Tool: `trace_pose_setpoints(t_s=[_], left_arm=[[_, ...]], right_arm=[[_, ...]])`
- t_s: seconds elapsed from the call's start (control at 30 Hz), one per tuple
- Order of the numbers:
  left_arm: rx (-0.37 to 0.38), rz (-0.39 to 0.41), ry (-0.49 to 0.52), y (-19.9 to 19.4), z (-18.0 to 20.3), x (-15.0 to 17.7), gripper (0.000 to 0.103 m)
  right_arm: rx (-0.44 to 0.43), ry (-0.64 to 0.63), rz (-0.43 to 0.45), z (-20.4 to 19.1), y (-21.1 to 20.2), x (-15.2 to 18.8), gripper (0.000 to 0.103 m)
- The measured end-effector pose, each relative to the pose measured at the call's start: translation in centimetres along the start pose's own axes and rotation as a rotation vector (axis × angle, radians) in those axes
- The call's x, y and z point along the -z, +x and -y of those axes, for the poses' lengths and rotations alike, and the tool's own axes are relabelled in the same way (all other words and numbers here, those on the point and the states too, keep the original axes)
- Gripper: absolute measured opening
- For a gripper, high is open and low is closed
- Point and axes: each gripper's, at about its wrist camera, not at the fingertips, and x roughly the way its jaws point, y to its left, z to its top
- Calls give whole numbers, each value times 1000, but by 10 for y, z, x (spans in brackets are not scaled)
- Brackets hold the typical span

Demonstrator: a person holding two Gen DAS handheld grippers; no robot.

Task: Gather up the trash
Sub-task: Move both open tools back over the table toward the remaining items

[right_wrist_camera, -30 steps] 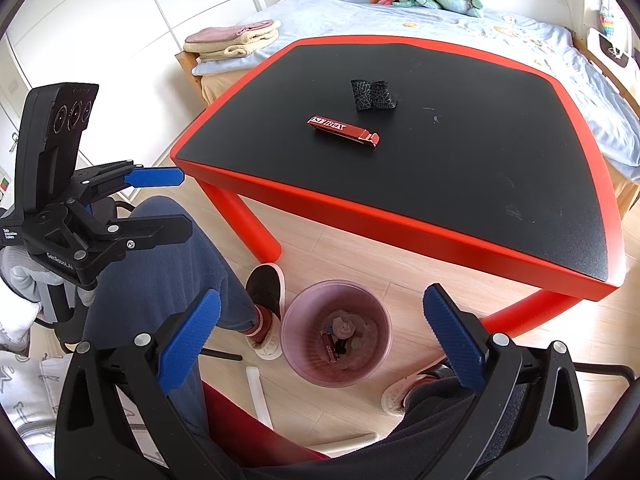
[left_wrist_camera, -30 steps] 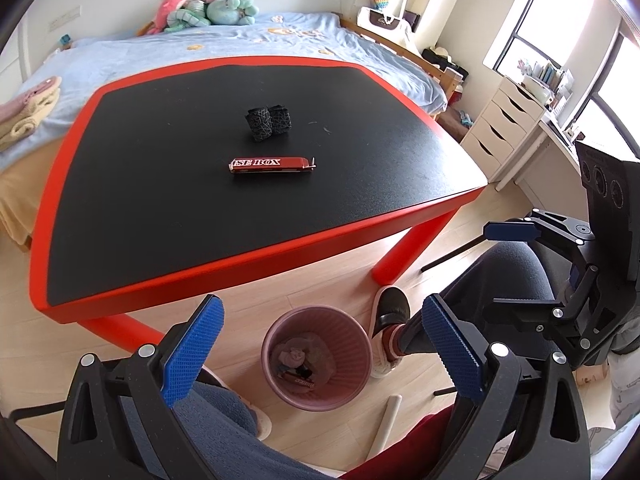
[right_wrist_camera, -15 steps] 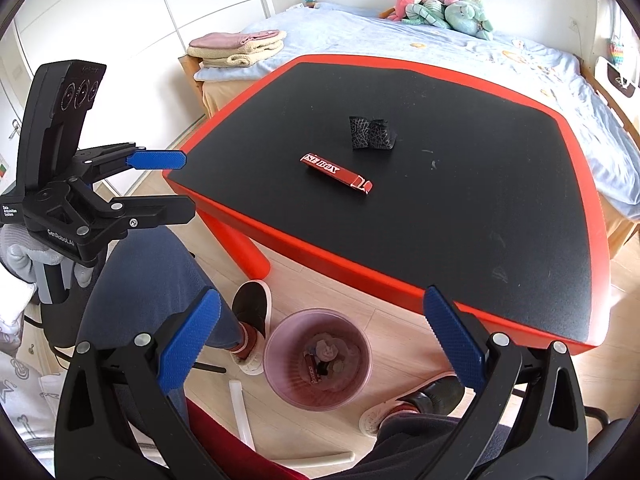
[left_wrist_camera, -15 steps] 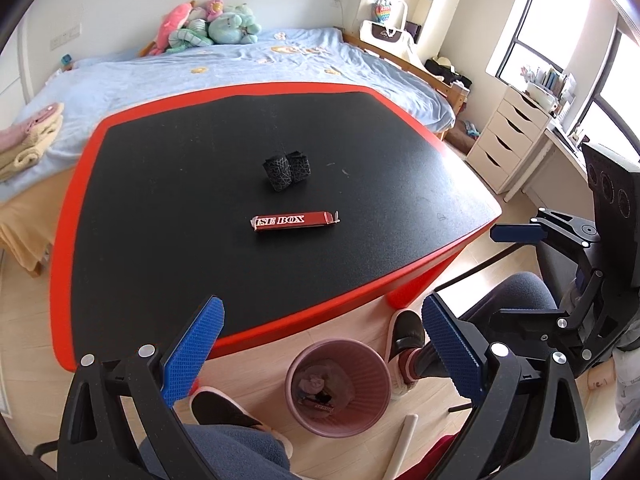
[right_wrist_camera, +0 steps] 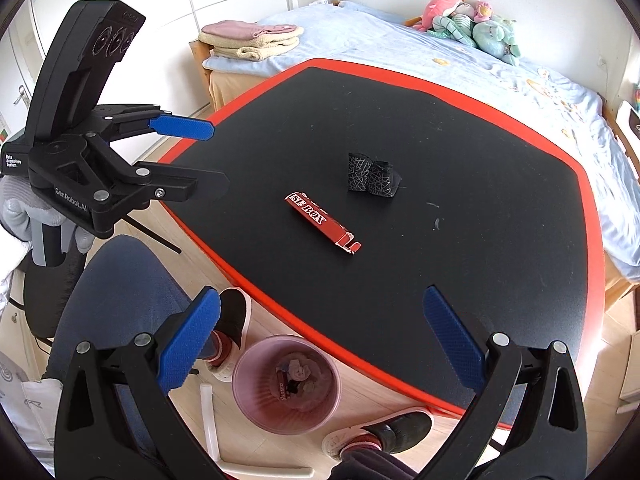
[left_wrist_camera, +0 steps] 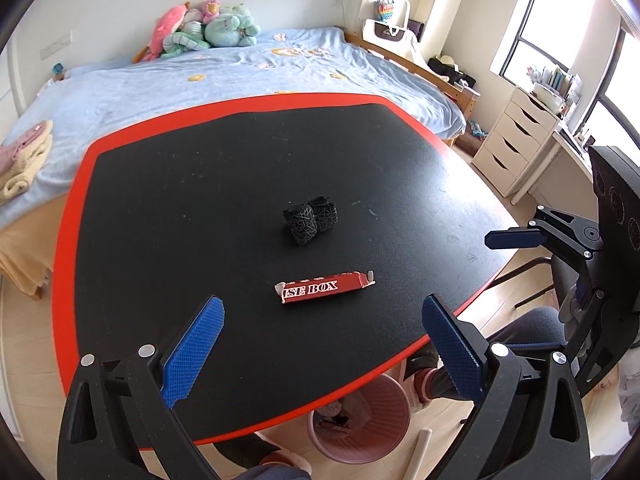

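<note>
Both grippers have their jaws wide open, holding nothing: left gripper [left_wrist_camera: 320,344], right gripper [right_wrist_camera: 320,336]. Red carton [left_wrist_camera: 325,287] lies flat mid desk [left_wrist_camera: 160,200], black bundle [left_wrist_camera: 311,220] near at 12 o'clock, pink bin [right_wrist_camera: 286,384] on the floor at 6

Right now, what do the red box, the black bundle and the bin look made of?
Red box: likely thin printed cardboard, slightly glossy; torn white end flap.
Black bundle: seems soft fabric, matte, pale crackle lines; rolled.
Bin: probably translucent pink plastic; ribbed wall, contents show through.
</note>
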Motion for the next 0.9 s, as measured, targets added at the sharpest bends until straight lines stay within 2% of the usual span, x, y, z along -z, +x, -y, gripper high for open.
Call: trace_pose_setpoints(t_s=[0.3, 0.7, 0.77, 0.9], left_arm=[[15, -44, -13, 39, -17, -28, 95], [53, -103, -68, 94, -28, -44, 95], [57, -110, -78, 102, -29, -44, 95], [67, -118, -93, 116, -30, -45, 95]], right_arm=[[-27, -10, -28, 14, 34, -21, 100], [-67, 3, -47, 32, 74, -29, 99], [-70, 8, -50, 35, 80, -29, 95], [-77, 21, -52, 41, 87, -28, 92]])
